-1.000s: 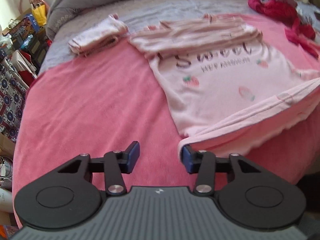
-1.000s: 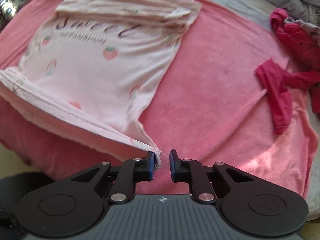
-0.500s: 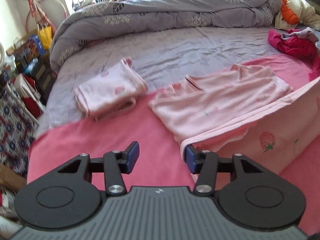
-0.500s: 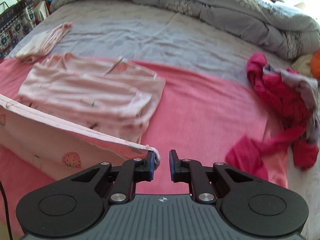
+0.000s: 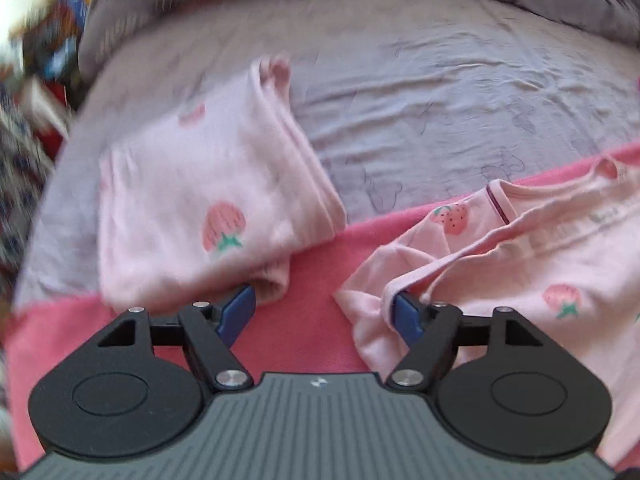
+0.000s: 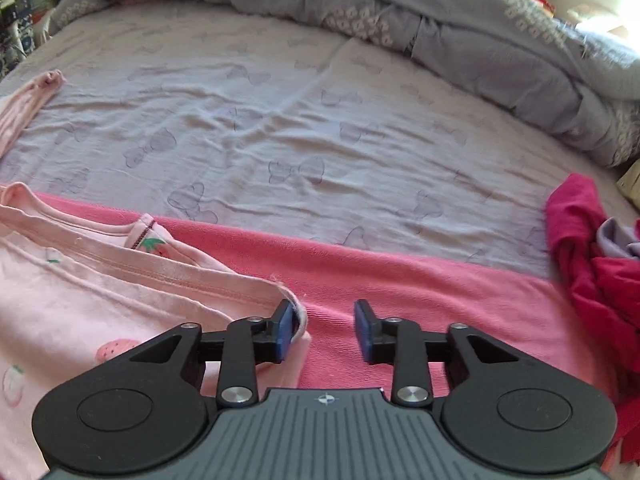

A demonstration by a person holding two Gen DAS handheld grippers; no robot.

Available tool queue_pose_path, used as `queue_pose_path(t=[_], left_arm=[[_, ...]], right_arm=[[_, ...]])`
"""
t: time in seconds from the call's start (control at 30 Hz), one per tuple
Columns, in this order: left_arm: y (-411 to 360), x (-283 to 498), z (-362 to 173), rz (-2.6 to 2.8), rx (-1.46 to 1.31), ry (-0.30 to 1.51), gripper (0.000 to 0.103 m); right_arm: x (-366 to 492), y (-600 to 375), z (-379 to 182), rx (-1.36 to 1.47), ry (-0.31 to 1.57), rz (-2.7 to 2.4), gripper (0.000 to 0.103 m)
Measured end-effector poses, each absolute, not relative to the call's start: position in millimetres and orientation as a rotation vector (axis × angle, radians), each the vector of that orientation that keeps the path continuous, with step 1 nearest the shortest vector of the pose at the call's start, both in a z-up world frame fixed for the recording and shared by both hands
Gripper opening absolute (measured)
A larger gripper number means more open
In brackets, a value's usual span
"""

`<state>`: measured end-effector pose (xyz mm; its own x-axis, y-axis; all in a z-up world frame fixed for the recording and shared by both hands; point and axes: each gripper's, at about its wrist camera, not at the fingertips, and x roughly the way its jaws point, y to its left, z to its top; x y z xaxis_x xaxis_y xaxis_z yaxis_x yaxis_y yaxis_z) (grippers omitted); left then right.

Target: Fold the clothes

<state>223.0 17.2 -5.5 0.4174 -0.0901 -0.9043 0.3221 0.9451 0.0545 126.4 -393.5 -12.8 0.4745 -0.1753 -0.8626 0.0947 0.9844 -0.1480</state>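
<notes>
The pale pink cotton T-shirt printed with strawberries [image 5: 532, 264] lies folded over on the bright pink towelling blanket [image 5: 320, 280] that covers the near part of the bed, its doubled hem close to the line where the blanket meets the lilac bedsheet patterned with bows [image 6: 312, 128]. The left gripper [image 5: 324, 314] has just been opening; its jaws stand wide apart, and the shirt's hem corner drapes against the right-hand blue pad [image 5: 406, 318] only — nothing is pinched. The right gripper [image 6: 325, 330] has likewise just been opening: its jaws are parted, bare blanket shows between them, and the opposite hem corner curls around the left-hand blue pad [image 6: 285, 330] without being clamped. Beyond the left gripper, a second pale pink strawberry-print garment [image 5: 208, 216], already folded into a compact bundle, sits across the border of blanket and sheet, towards the left edge of the bed, apart from the shirt. In the right wrist view a crumpled heap of magenta clothes [image 6: 592, 272] lies at the right edge of the bed, and a rumpled grey quilt with small white flowers [image 6: 400, 12] is bunched along the far side. The left wrist view is blurred at its left margin, where the clutter beside the bed cannot be made out.
</notes>
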Motion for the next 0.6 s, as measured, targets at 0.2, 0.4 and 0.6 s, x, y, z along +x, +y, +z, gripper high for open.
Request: queue_pose_path(t=[0.2,0.4,0.6], left_arm=[[44,245,-4,-0.261,-0.013,1.192,0.077],[74,260,-14,-0.275,-0.357,1.322,0.083],[103,265,-29,-0.221,-0.671,1.343,0.088]], right_arm=[[126,-406,-2,0.012,0.993,-0.176,0.070],[120,-438,16,0.175,0.920,-0.208,0.070],[105,-404,27,0.086,0.886,-0.022,0.067]])
